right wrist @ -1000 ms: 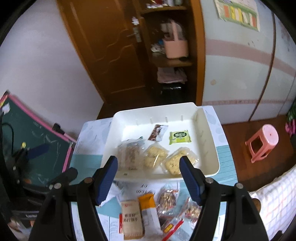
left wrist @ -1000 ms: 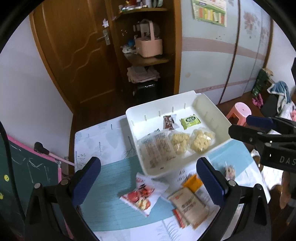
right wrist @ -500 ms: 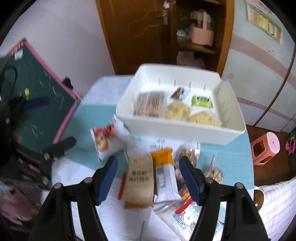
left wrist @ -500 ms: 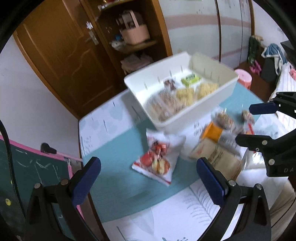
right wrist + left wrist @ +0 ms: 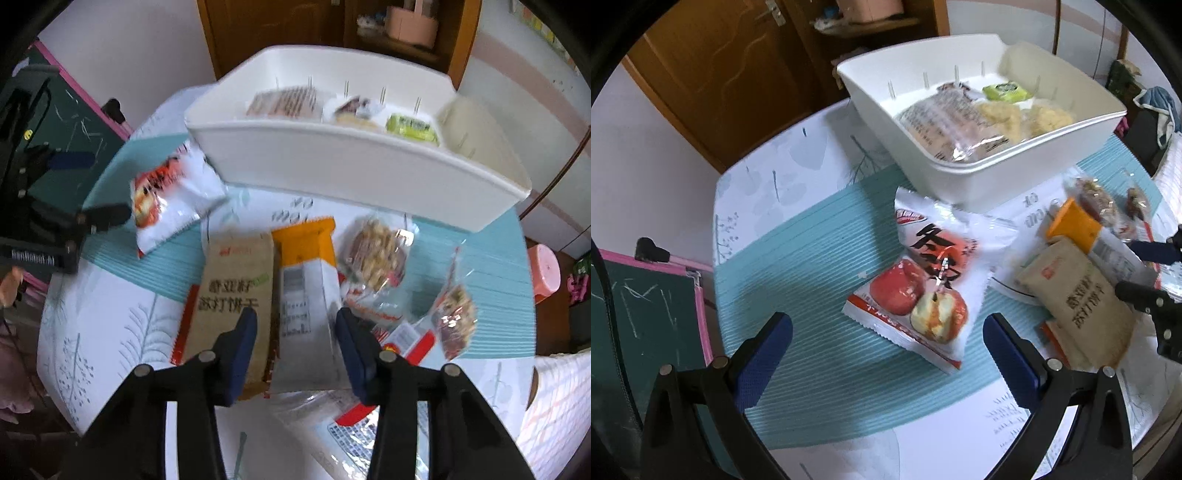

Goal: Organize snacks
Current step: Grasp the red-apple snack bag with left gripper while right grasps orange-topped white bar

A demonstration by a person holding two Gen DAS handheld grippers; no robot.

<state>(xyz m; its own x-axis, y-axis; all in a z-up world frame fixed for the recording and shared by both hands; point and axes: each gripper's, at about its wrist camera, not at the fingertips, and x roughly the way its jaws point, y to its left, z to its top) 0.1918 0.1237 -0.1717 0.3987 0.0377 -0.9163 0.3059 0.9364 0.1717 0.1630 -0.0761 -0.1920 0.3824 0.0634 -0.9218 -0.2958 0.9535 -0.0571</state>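
Observation:
A white bin (image 5: 964, 184) (image 5: 369, 166) holds several wrapped snacks at the table's far side. In front of it lie a red-and-white apple snack bag (image 5: 923, 288) (image 5: 166, 195), a brown cracker pack (image 5: 1078, 299) (image 5: 232, 288) and an orange-and-white packet (image 5: 1075, 229) (image 5: 306, 288). My left gripper (image 5: 886, 332) (image 5: 88, 188) is open, low over the near end of the apple bag. My right gripper (image 5: 295, 325) (image 5: 1137, 269) straddles the orange-and-white packet with its jaws closing. Its left finger lies over the brown pack, and the pads are not pressing on the packet.
Clear packs of nut bars (image 5: 376, 254) (image 5: 454, 317) and red-edged wrappers lie right of the packet. A pink-framed chalkboard (image 5: 646, 314) stands off the table's left edge, a pink stool (image 5: 543, 269) to the right. A wooden door (image 5: 720, 74) is behind.
Both grippers have come down close to the table and the snacks look much larger. The right gripper's jaws have narrowed around the orange-and-white packet. The left jaws stay wide.

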